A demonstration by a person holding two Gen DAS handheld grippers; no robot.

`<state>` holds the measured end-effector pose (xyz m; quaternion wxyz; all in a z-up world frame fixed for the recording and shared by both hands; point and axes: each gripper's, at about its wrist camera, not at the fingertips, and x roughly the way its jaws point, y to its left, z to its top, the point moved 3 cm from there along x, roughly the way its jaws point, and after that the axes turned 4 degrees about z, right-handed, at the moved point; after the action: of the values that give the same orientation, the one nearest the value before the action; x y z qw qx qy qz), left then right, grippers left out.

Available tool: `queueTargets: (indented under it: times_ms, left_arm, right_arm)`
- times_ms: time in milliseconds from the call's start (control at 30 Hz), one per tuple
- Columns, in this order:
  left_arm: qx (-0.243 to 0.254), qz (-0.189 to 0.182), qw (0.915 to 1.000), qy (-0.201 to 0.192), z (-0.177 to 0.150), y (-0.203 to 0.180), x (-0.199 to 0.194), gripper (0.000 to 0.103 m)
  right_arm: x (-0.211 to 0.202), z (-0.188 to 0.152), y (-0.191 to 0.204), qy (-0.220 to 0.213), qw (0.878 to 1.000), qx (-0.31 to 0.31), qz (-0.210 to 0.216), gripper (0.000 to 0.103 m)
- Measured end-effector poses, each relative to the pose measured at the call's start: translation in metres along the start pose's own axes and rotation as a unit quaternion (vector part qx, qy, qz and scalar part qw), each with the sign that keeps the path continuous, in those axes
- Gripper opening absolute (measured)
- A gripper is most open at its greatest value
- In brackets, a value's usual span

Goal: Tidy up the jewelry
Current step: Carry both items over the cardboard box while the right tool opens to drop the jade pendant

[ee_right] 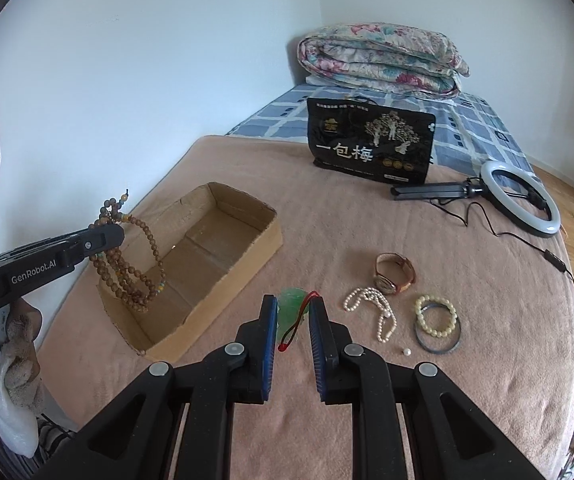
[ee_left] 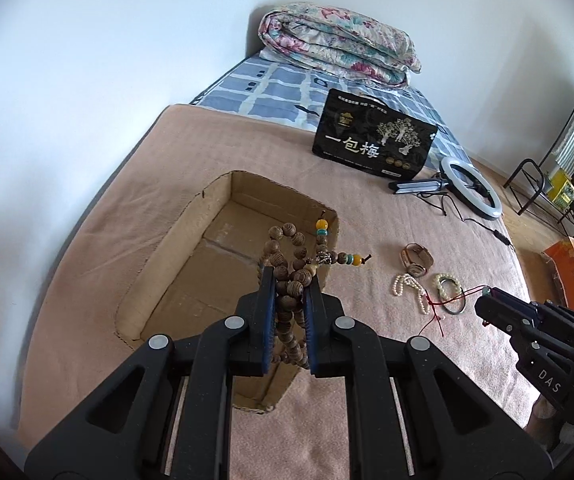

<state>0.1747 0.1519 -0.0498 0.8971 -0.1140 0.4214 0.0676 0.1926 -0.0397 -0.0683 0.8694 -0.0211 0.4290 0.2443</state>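
A bed covered with a pink blanket (ee_right: pixel 327 216) is carrying everything. A folded floral quilt (ee_right: pixel 383 58) is lying at the far end, with a black printed bag (ee_right: pixel 371 140) standing in front of it and a ring light (ee_right: pixel 521 204) on a small stand lying near the bag, its cable trailing across the blanket.

An open cardboard box (ee_right: pixel 247 264) is sitting on the blanket by the wall; its inside is showing only bare cardboard.

The left gripper (ee_left: pixel 289 284) is clamping a long strand of wooden prayer beads (ee_left: pixel 287 264), which is dangling over the box's near end. The right gripper (ee_right: pixel 293 308) is pinching a green pendant (ee_right: pixel 293 304) on a red cord, held above the blanket just beside the box.

Still lying on the blanket, near one another to the right of the box, are a wristwatch (ee_right: pixel 393 272), a pearl necklace (ee_right: pixel 371 306), a pale bead bracelet (ee_right: pixel 437 316) overlapping a dark bangle (ee_right: pixel 439 344), and one loose pearl (ee_right: pixel 407 352).
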Motion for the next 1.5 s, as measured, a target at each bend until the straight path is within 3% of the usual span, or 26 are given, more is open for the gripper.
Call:
queueTargets:
  times_ms: [433,833,1133,1500]
  left_arm:
    - [-0.018,0.026,0.9994,0.013,-0.004,0.051,0.019,0.011]
    - [-0.024,0.035,0.9986,0.033,-0.013,0.077,0.038,0.011]
    - [-0.028,0.042,0.9975,0.05,-0.017,0.088,0.052,0.011]
    - [-0.029,0.046,0.9956,0.076,-0.024,0.092,0.072,0.011]
  right_arm:
    - [0.067,0.033,0.051,0.019,0.999,-0.021,0.039,0.014]
    - [0.1,0.069,0.075,0.019,0.997,-0.019,0.078,0.015]
    - [0.121,0.087,0.083,0.012,0.997,-0.031,0.076,0.014]
    - [0.17,0.074,0.068,0.053,0.997,-0.024,0.058,0.015]
